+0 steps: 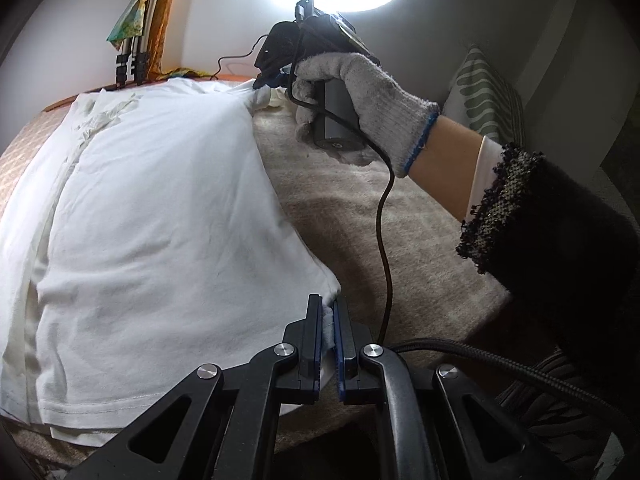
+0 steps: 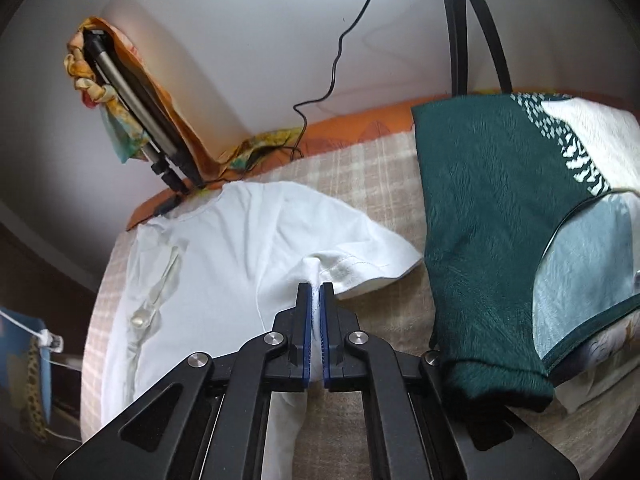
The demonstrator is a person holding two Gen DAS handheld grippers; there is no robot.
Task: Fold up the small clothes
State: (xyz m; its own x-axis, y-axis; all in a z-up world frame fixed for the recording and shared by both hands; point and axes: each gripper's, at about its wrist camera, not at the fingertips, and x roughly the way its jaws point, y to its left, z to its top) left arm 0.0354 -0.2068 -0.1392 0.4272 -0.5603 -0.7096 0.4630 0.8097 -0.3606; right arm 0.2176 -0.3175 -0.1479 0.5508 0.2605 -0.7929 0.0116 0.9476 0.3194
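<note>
Your left gripper (image 1: 329, 304) is clamped on a corner of the white cotton T-shirt (image 1: 160, 208), where the hem meets the side seam; a small fold of fabric is pinched between its blue-padded jaws. From that corner the shirt spreads away from you and to the left across the beige checked blanket (image 1: 360, 208) covering the bed.

Your right gripper (image 2: 316, 290) is also closed on the same shirt (image 2: 224, 248), its jaws pressed together with a ridge of white cloth bunched between them, just below the short sleeve (image 2: 372, 256), at about the underarm. In the left wrist view, that gripper (image 1: 260, 82) sits at the far edge of the shirt, with your right hand in a grey knitted glove (image 1: 360, 96) wrapped around its handle.

So you hold the shirt's right side at both ends, and the cloth runs as one edge between the two grips. Beside the sleeve, a dark green patterned cushion (image 2: 492, 216) lies on the blanket.
</note>
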